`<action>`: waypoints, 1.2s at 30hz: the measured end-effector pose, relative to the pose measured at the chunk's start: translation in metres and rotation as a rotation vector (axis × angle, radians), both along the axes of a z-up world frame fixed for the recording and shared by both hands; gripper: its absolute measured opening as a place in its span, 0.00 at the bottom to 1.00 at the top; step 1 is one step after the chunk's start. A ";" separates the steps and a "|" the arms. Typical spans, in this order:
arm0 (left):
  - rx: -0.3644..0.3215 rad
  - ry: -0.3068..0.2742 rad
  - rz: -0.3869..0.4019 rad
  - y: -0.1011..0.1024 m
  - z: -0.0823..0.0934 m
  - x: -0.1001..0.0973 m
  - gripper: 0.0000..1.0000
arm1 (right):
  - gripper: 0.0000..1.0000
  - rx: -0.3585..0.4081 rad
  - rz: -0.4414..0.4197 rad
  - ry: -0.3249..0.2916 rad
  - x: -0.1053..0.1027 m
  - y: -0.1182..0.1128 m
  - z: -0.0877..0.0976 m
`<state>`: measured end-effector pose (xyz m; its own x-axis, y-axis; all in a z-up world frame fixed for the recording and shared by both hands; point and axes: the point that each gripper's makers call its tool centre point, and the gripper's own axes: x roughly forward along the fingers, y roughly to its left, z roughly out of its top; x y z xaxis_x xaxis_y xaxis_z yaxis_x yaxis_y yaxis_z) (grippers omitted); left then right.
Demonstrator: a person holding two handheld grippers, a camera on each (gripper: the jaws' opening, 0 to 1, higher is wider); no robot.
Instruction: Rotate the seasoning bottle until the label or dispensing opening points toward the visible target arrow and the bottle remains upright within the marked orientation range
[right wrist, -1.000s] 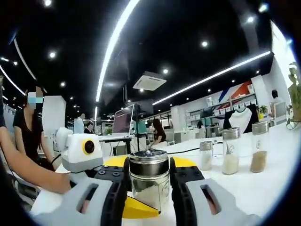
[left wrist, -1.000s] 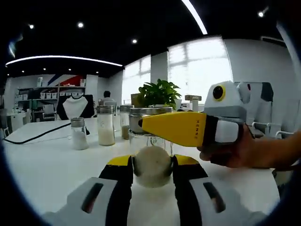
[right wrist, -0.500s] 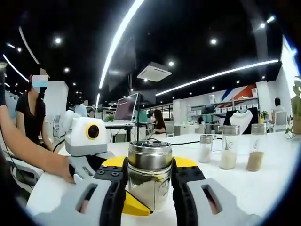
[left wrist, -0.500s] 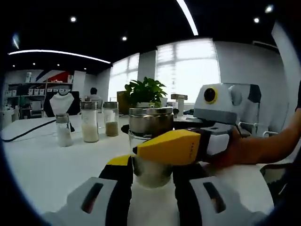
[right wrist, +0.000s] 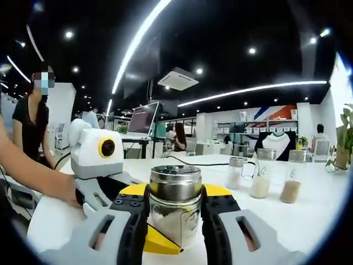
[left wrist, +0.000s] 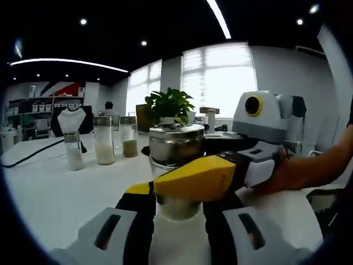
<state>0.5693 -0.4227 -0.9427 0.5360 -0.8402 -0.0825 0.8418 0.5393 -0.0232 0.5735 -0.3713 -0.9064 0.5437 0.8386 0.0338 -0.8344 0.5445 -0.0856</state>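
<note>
Right gripper view shows your right gripper (right wrist: 175,207) clamping the upright seasoning bottle (right wrist: 175,212) between its jaws; your left gripper (left wrist: 177,205) also pinches its base. No target arrow is visible, so rotation progress can't be judged.

1. Bright daylight was admitted through the windows (left wrist: 220,83), which were blown out.
2. The dark ceiling was crossed by glaring light strips (right wrist: 138,49).
3. Straight lines were bent towards the edges by fisheye distortion.

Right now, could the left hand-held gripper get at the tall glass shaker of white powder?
Probably not: the left hand-held gripper is shut on the metal-lidded glass jar, with the tall shaker standing beyond.
</note>
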 end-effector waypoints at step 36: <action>0.150 -0.036 0.350 0.015 -0.015 0.029 0.37 | 0.34 -0.056 -0.185 -0.042 0.012 0.007 -0.002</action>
<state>0.5988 -0.4079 -0.9580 0.7932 -0.5858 -0.1665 0.6049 0.7894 0.1043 0.5854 -0.3648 -0.9080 0.6880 0.7255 0.0157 -0.7154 0.6818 -0.1532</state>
